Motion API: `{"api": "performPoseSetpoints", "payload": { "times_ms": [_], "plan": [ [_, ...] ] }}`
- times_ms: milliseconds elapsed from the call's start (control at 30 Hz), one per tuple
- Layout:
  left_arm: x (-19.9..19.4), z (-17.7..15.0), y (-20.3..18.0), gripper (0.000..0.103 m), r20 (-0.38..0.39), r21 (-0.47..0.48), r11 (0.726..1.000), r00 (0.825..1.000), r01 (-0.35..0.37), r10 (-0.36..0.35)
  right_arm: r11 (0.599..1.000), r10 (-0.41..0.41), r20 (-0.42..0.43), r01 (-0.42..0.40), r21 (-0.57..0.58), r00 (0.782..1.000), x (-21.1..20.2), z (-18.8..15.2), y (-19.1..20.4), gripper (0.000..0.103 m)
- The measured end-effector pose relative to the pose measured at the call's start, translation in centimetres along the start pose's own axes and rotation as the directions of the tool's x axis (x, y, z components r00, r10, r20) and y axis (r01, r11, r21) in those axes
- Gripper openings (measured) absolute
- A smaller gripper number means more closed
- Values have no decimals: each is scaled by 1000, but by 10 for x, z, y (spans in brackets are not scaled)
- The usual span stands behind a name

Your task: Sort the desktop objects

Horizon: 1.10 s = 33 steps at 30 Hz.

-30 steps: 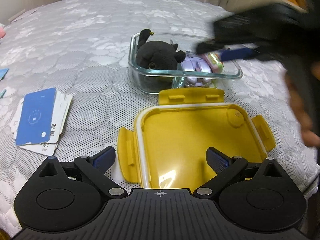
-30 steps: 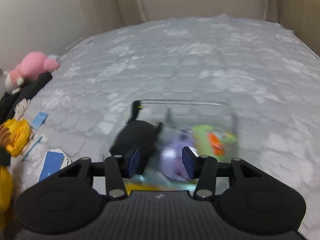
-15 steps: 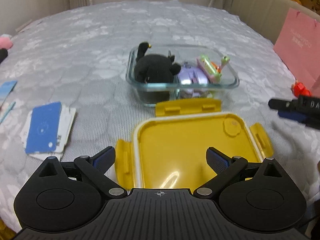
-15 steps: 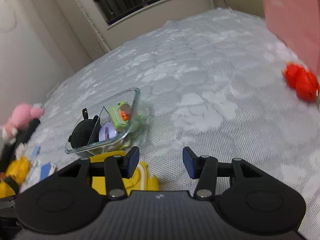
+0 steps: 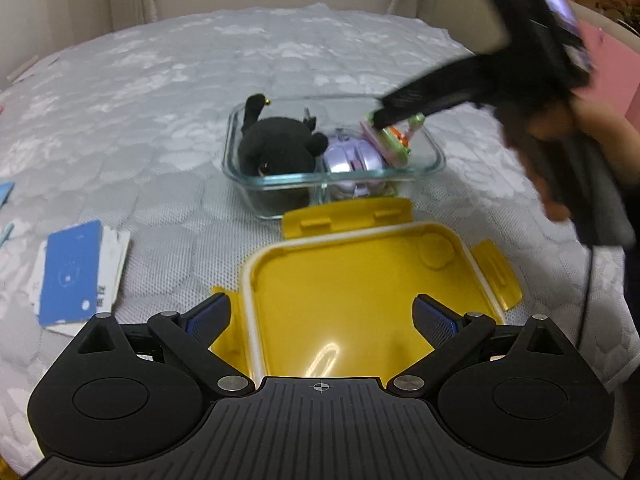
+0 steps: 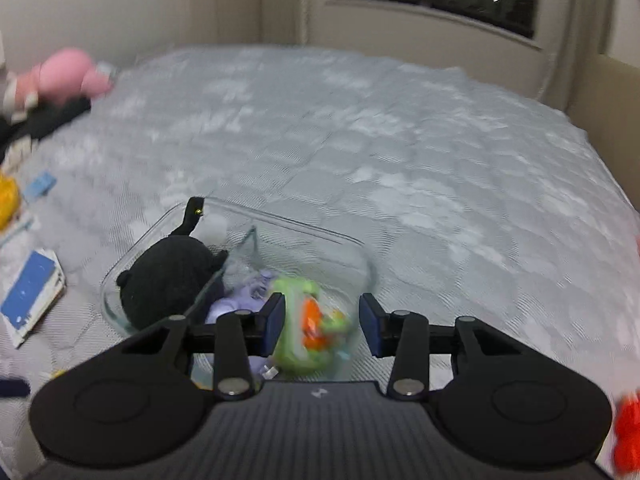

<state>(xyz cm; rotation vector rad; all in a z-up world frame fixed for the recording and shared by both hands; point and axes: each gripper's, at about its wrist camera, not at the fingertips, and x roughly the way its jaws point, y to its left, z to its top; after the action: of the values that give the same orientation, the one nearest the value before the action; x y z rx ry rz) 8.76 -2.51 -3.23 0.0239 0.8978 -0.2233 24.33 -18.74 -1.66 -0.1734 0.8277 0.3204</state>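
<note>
**A:** Between our right tongs (image 6: 322,326), the green toy (image 6: 310,326) sits in the glass box (image 5: 434,152), right compartment. Pads are spread wider than the toy and we can't see them touching it, so nothing's held as far as we can tell. Picture's blurry though.

**B:** And our left tongs (image 5: 322,314)? They're wide open too, empty, hanging over the near edge of the yellow lid (image 5: 360,292), which lies upside down just in front of them.

**A:** Yep. So what's done: black plush (image 5: 278,148) is in the left compartment beyond the lid, purple thing (image 5: 352,160) and the green toy in the right one.

**B:** What's left, we reckon: the blue card pack (image 5: 74,270) off to the left of our left tongs is out on the bedcover (image 5: 160,100), and something red (image 6: 628,436) sits at the far right edge beside our right tongs. Lid's not on either.

**A:** So maybe over halfway, with loose bits plus closing up to go.
</note>
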Motion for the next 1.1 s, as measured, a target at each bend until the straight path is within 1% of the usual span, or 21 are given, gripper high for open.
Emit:
{"api": "performPoseSetpoints", "payload": {
  "times_ms": [100,167,267,333,400,467,500,533,567,633,700,767,800,833,867,933,967,1033,1100],
  "plan": [
    [4,-3,8,100,-11,-18,1000,1000,13,-14,996,-75,-21,73,-55,997,15,11,18,48],
    [6,-5,13,100,-19,-31,999,1000,22,-23,990,-115,-35,112,-86,993,22,16,26,47],
    [8,-6,20,100,-23,-51,998,999,32,-33,984,-154,-56,148,-98,986,28,21,30,47],
    [10,-6,26,100,-24,-69,997,999,39,-41,982,-169,-60,163,-101,984,24,21,31,47],
    [10,-6,30,100,-25,-90,995,998,52,-54,977,-191,-55,184,-109,980,19,21,33,49],
    [11,-6,32,100,-25,-96,994,998,59,-62,965,-229,-38,222,-136,973,14,21,36,53],
    [11,-6,32,100,-24,-98,993,998,62,-64,956,-251,-34,243,-165,967,16,20,39,55],
    [11,-6,32,100,-24,-100,993,997,64,-67,943,-275,-30,263,-204,961,18,19,43,61],
    [10,-6,32,100,-22,-96,993,997,67,-69,929,-295,-20,282,-239,955,21,18,47,64],
    [9,-6,31,100,-19,-88,994,997,70,-72,918,-307,-11,293,-268,952,25,17,53,64],
    [8,-7,30,100,-18,-80,995,998,66,-68,920,-303,-31,284,-271,953,31,17,57,65],
    [6,-7,30,100,-15,-74,995,998,62,-63,917,-313,-30,294,-268,949,34,18,58,65],
    [5,-7,30,100,-13,-75,995,998,62,-63,918,-312,-23,295,-264,950,32,18,58,62],
    [6,-7,31,100,-14,-78,995,998,62,-63,919,-311,-16,297,-260,950,31,18,58,52],
    [6,-7,32,100,-15,-81,995,998,62,-63,932,-288,-14,276,-236,958,26,19,55,46],
    [8,-7,34,100,-17,-88,994,998,63,-64,969,-211,-22,207,-134,977,11,25,39,45],
    [9,-7,35,100,-19,-92,994,998,64,-66,981,-179,-24,176,-83,984,4,28,30,45],
    [10,-7,35,100,-19,-93,994,998,65,-67,989,-144,-41,145,17,989,-8,35,9,45],
    [11,-6,34,100,-20,-94,993,998,65,-67,982,-126,-84,136,131,989,-13,37,-13,45]
  ]
}}
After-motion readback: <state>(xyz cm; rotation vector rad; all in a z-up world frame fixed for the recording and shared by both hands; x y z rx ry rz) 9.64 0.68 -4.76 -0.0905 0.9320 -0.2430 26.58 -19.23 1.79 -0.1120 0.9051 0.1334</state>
